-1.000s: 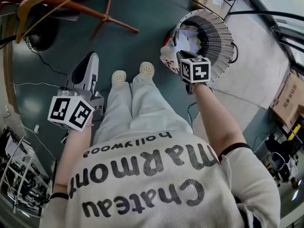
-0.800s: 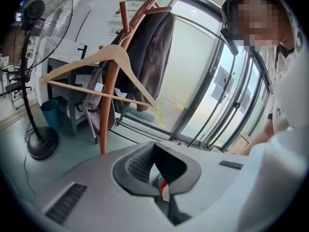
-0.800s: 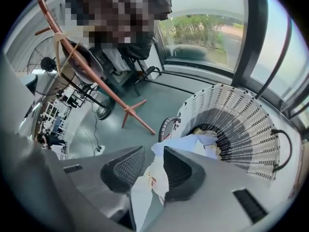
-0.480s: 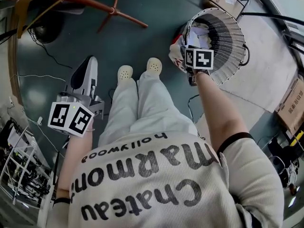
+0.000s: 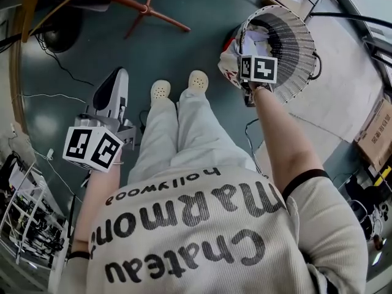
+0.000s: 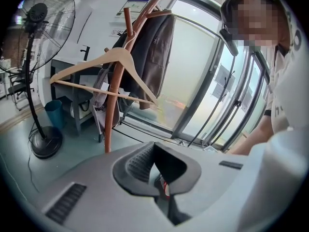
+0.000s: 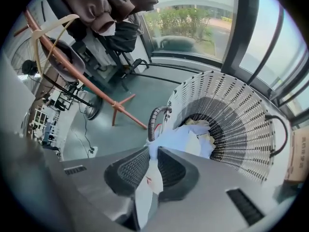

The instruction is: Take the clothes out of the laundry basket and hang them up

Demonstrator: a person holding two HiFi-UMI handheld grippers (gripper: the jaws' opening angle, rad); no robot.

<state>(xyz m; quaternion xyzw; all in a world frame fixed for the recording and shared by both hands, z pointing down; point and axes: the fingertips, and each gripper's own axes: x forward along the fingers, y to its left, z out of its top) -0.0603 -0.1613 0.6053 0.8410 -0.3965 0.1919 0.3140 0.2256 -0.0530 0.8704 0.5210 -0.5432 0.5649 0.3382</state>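
A white slatted laundry basket stands on the floor at the right and holds pale clothes. My right gripper hangs over its near rim. In the right gripper view the jaws are closing and a white garment runs between the pads and back into the basket. My left gripper is shut and holds nothing; it hangs low at the left. In the left gripper view it faces a wooden coat stand that carries a bare wooden hanger.
A dark jacket hangs on the stand, whose feet spread over the green floor. A standing fan is to the left. Cables trail along the floor. Cardboard boxes sit at the right, by the glass doors.
The right gripper moved up to the basket's rim, let go of the cloth and came together on the white garment again. The left gripper has barely moved.
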